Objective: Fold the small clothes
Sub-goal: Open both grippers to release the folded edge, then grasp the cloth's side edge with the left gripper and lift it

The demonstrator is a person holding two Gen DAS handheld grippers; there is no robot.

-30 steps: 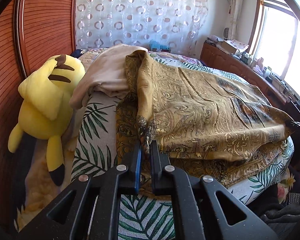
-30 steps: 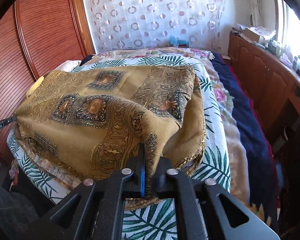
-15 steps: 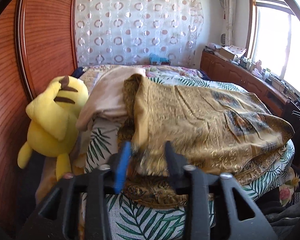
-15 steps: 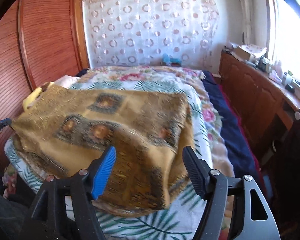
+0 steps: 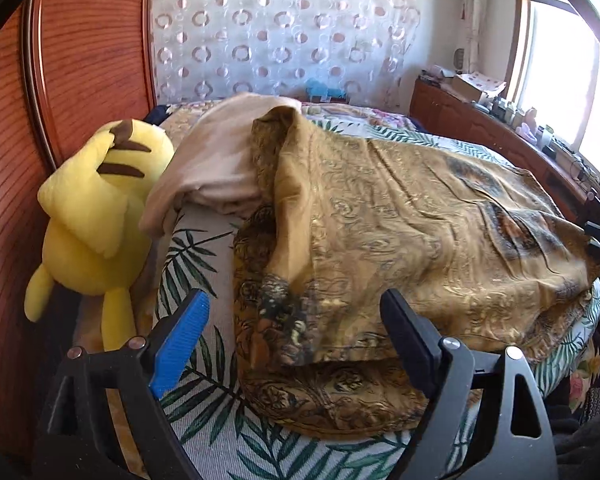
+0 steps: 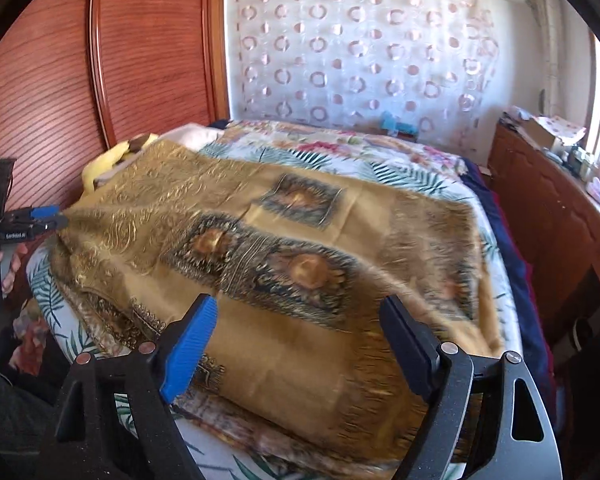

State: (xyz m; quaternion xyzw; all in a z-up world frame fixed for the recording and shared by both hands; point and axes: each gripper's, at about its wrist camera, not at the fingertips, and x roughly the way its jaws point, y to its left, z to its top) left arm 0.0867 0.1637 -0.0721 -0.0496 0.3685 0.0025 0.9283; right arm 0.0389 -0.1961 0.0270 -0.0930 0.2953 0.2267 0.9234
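Now released, golden cloth (image 5: 412, 216) folded on bed, just ahead of both hand-held grippers, jaws just opened wide, empty.

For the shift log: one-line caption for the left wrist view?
Left gripper open, jaws just opened, over the folded gold cloth on the bed, yellow plush alongside.

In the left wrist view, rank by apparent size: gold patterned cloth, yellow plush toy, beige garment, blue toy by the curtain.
1. Gold patterned cloth.
2 and 3. Yellow plush toy and beige garment: similar; the garment is partly covered, so unranked.
4. Blue toy, though farthest away.
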